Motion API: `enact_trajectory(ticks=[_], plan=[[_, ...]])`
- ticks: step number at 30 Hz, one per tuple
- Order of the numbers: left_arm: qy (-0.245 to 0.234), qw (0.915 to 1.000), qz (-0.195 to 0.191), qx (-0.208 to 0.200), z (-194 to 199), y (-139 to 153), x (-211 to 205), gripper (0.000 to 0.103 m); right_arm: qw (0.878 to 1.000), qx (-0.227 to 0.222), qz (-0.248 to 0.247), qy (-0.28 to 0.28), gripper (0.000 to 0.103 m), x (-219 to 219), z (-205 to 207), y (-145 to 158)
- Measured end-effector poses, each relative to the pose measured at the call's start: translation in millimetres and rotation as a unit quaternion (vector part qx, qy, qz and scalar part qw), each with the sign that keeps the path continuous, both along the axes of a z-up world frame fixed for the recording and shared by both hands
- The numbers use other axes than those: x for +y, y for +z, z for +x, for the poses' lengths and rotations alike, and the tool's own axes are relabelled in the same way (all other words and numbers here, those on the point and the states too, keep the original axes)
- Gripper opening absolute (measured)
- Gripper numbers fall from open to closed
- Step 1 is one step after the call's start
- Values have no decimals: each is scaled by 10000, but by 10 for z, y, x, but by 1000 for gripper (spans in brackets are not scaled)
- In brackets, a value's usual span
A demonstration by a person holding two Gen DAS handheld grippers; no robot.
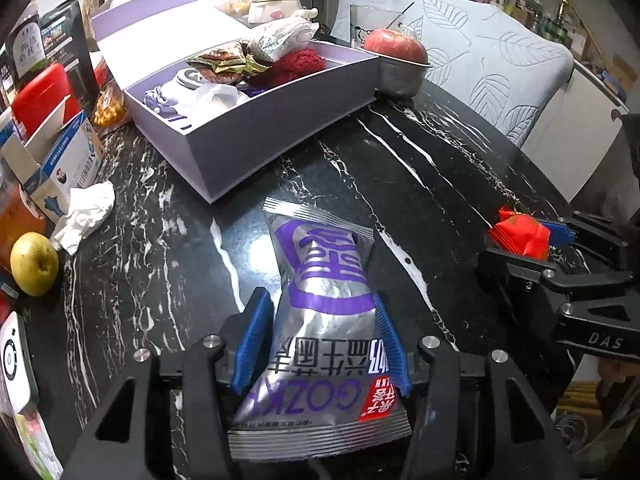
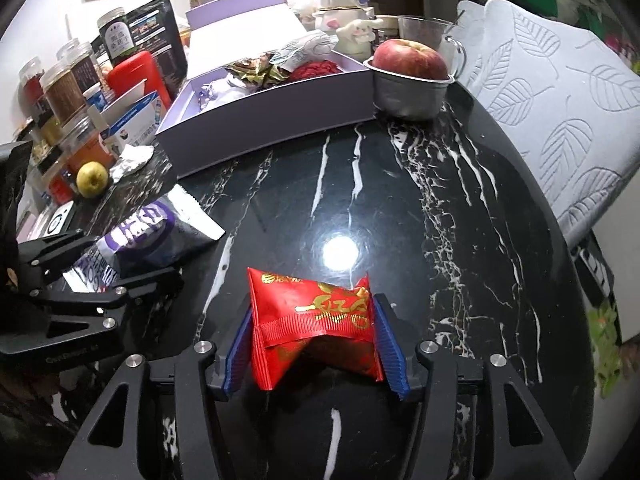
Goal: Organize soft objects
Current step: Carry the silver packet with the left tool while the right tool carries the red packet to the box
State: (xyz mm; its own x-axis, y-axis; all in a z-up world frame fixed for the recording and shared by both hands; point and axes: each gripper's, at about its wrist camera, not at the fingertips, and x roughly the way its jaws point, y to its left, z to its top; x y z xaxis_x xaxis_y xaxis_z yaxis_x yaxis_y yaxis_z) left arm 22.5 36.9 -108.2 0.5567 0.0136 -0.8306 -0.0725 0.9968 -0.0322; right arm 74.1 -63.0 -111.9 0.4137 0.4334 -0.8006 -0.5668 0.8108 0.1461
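A silver and purple snack packet [image 1: 324,280] sits between the blue pads of my left gripper [image 1: 320,300], which is shut on its lower half. The right wrist view shows the same packet [image 2: 160,232] held just above the black marble table [image 2: 400,200]. My right gripper [image 2: 312,312] is shut on a red packet with gold print [image 2: 316,308], which buckles between the pads. That red packet [image 1: 520,236] also shows at the right in the left wrist view. An open lilac box [image 1: 260,140] with socks, sachets and red knitwear stands beyond both grippers.
A red apple in a metal bowl [image 2: 410,60] stands right of the box. Jars [image 2: 60,88], cartons, a crumpled tissue [image 1: 86,210] and a yellow-green fruit [image 1: 34,264] crowd the left edge. A chair with a leaf-patterned cover [image 2: 560,100] stands at the table's right rim.
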Motion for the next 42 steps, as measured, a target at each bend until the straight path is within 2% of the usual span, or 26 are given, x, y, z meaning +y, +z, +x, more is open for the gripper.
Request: enact_trajectory(ticks=[3,4,5,10,15,28,42], plan=[[64,9999,4,-78,-16,1,23,50,10000,-22,19,-15,57,-3,-4,-1],[104,9999,-4,-95,-26,5,31,44,10000,-37,26,-18,52,-6,-7,-4],[132,9999,-34,-106,-30,8,43,43,10000,-61,27,-23,50,-11,-11,-5],[94,9993,-343,-145,-57,16,37,41,9999,-89,95,-11,47,-40,-44,15],[24,9991,-263,-333,-92,140,-55,41,9995,-226,221,26,46,-59,-118,121],[-184,9945,74,-1033,-128,736,-182,41,9953,-654,705,125,46,-142,-271,581],[-268,9824,235,-1834,11,1322,-93,41,9852,-1299,1054,365,46,-72,-194,1214]])
